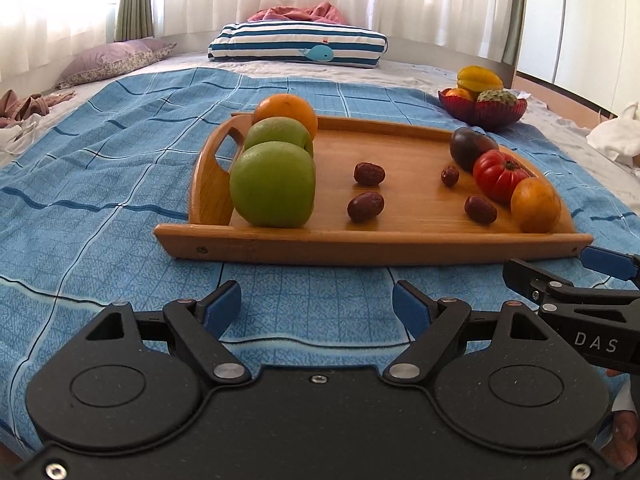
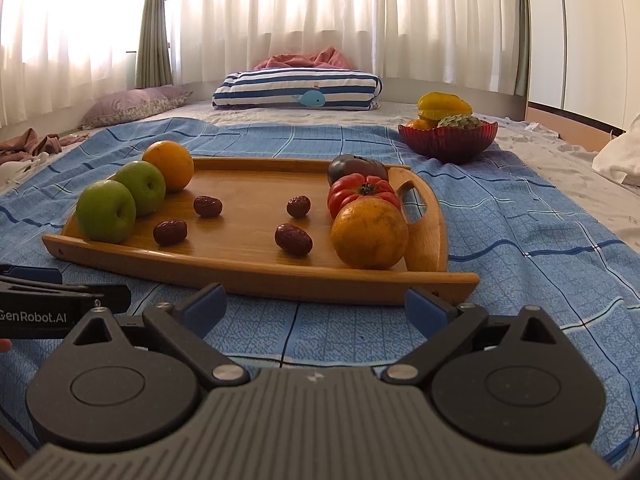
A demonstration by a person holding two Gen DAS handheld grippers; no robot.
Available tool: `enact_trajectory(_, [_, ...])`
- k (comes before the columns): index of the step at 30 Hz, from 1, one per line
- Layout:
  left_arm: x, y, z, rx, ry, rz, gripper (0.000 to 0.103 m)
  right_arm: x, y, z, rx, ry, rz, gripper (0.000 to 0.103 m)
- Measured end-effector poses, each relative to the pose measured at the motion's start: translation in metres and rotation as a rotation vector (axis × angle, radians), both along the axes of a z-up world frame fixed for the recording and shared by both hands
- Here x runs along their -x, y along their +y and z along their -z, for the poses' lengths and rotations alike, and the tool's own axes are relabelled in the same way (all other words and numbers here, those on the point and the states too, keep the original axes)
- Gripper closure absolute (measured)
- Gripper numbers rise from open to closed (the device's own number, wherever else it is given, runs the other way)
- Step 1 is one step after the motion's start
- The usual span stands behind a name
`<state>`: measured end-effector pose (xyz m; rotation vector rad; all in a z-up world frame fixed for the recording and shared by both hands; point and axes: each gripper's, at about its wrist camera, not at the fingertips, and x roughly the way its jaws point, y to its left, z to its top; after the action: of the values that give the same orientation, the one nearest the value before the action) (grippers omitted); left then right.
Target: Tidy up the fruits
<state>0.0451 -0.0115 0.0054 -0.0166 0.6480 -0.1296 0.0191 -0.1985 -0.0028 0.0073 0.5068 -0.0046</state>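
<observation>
A wooden tray point(image 1: 372, 246) point(image 2: 256, 268) lies on the blue cloth. On its left side stand two green apples point(image 1: 273, 184) point(image 2: 106, 211) and an orange point(image 1: 286, 112) point(image 2: 169, 165). Several red dates point(image 1: 366, 207) point(image 2: 293, 239) lie in the middle. On its right side are a dark tomato point(image 1: 470, 146) point(image 2: 356, 166), a red tomato point(image 1: 500, 174) point(image 2: 360, 191) and an orange point(image 1: 535, 204) point(image 2: 370, 232). My left gripper point(image 1: 318, 308) is open and empty in front of the tray. My right gripper point(image 2: 316, 306) is open and empty in front of the tray.
A red bowl point(image 1: 482, 112) point(image 2: 450, 140) with a starfruit and other fruit stands beyond the tray at the right. A striped whale pillow point(image 1: 298, 46) point(image 2: 296, 90) and a purple pillow point(image 1: 114, 60) lie at the far end. White cloth point(image 1: 616, 136) lies at the right.
</observation>
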Motion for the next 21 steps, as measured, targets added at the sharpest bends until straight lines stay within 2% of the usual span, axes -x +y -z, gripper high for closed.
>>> enact_trajectory(5, [0.0034, -0.0001, 0.0021, -0.007, 0.000, 0.002, 0.020, 0.0026, 0.0011, 0.0028, -0.004, 0.011, -0.002, 0.001])
enact_trajectory(8, [0.0059, -0.0003, 0.0029, -0.009, -0.003, 0.007, 0.011, 0.0039, 0.0018, 0.0040, -0.006, 0.016, -0.004, 0.001])
enact_trajectory(21, [0.0085, 0.0000, 0.0057, -0.014, -0.002, 0.000, 0.010, 0.0056, 0.0000, 0.0087, -0.011, 0.037, 0.007, 0.001])
